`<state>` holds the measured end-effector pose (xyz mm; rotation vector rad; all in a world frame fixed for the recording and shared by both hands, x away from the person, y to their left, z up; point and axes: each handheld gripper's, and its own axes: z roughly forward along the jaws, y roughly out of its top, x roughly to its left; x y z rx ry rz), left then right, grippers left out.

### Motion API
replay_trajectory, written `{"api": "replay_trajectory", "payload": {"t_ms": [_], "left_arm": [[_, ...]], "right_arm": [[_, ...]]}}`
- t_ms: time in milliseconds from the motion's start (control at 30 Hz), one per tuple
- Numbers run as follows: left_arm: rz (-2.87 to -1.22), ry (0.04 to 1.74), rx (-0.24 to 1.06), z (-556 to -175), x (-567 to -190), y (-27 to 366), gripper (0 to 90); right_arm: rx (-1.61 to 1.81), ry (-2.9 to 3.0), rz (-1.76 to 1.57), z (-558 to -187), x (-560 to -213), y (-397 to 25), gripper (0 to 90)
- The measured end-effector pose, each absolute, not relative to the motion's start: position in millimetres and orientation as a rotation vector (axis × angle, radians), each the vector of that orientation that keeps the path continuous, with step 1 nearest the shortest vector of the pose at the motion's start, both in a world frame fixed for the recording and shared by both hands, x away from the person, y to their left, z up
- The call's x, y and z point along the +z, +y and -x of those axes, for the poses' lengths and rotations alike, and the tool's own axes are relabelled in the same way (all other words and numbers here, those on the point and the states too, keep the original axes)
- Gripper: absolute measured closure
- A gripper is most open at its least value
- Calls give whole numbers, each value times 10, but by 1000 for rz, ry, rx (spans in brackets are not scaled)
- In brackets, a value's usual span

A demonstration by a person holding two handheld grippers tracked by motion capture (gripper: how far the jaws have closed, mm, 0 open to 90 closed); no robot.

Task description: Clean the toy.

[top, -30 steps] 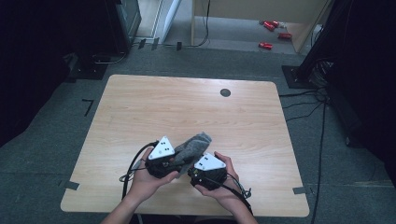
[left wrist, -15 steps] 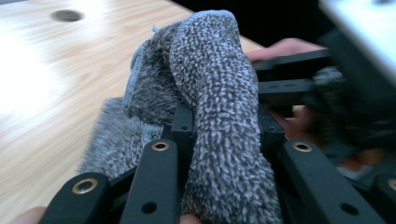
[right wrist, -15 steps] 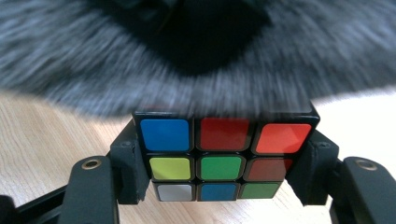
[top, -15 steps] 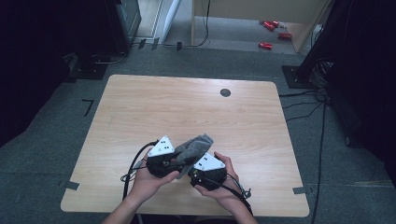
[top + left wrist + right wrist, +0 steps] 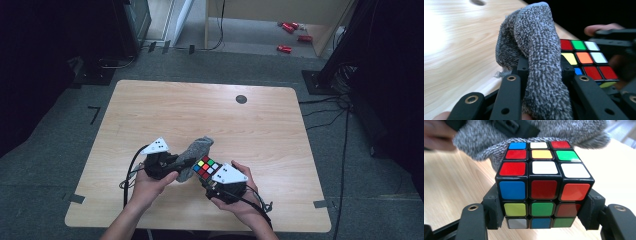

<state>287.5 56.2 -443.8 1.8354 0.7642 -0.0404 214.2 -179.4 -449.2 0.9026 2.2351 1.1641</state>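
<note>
Nearest the person's edge of the bench (image 5: 150, 110), both hands come in low, each carrying a tool. The right tool (image 5: 212, 176) has its jaws pressed against two opposite sides of a puzzle cube (image 5: 205, 167), pinching it just above the wood. The left tool (image 5: 182, 164) sits just beside it, its jaws closed on a grey terry cloth (image 5: 196, 152) that bunches up and leans onto the cube's far-left side, covering part of it from above.

Past the hands the benchtop is bare pale wood, with a small dark round hole (image 5: 241, 99) near the far edge. Beyond that, on the grey floor, lie a few red objects (image 5: 290, 36) by a wooden panel, cables (image 5: 345, 120) trail off to the right, and dark stands sit at both far corners.

The right gripper view shows what the high view cannot: the cube (image 5: 544, 180) face toward the camera with blue, red and orange squares along its top row, and the black jaw pads bearing on its lower sides, the cloth (image 5: 486, 142) draped behind it. The left gripper view shows the cloth (image 5: 536, 57) rising as a thick folded roll between that tool's jaws, hiding much of the cube (image 5: 589, 57) behind it, with the fingers (image 5: 599, 27) of the other hand at the far side.
</note>
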Motion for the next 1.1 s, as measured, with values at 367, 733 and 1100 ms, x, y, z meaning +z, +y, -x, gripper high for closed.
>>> {"api": "replay_trajectory", "payload": {"t_ms": [367,733,1100], "left_arm": [[-1903,680,-60,-2851,-4509,472,722],[-1850,598,-167,-2879,-4429,593,720],[-1784,566,-172,-2865,-4344,675,713]], "right_arm": [[1300,2155,-817,-2073,-4316,-1927,349],[1317,2177,-792,-2091,-4354,-1952,349],[1302,2206,-824,-2143,-4407,-2017,349]]}}
